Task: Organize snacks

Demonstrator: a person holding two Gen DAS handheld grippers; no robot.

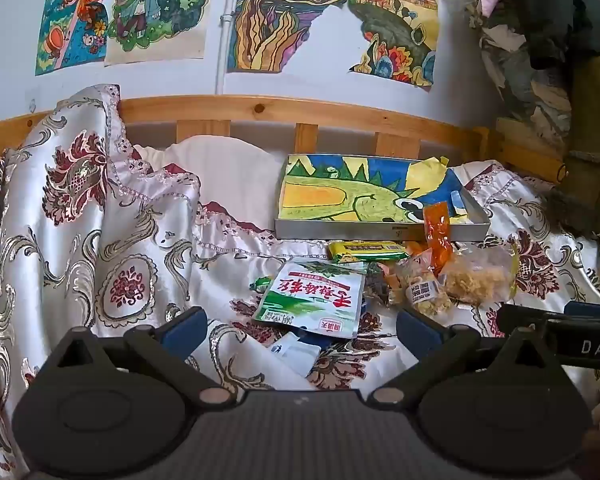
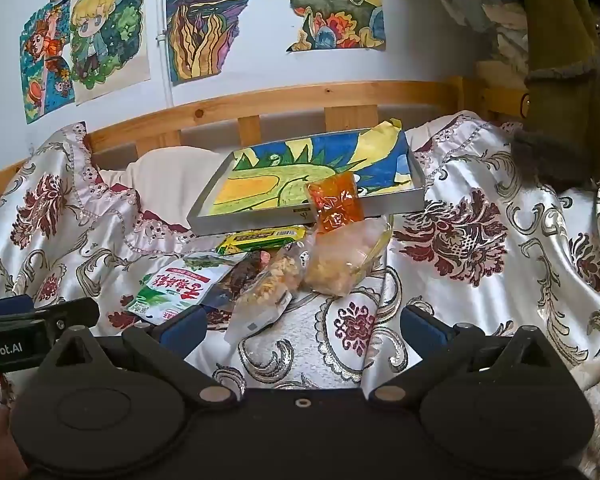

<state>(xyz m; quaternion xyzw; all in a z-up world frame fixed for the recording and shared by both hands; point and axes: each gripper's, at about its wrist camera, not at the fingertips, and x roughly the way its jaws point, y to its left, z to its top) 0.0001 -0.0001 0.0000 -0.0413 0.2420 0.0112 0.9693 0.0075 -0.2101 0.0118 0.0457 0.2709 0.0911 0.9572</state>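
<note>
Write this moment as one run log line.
left gripper: open | right gripper: open | snacks: piled before tray | held: nothing

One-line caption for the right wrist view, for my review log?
Open right claw hovers over a floral bedspread, facing a snack pile: green-white pouch, orange packet, before a shallow dinosaur-print box.

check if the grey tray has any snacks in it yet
None inside: the grey tray shows only its dragon drawing; the orange packet leans on its front wall.
</note>
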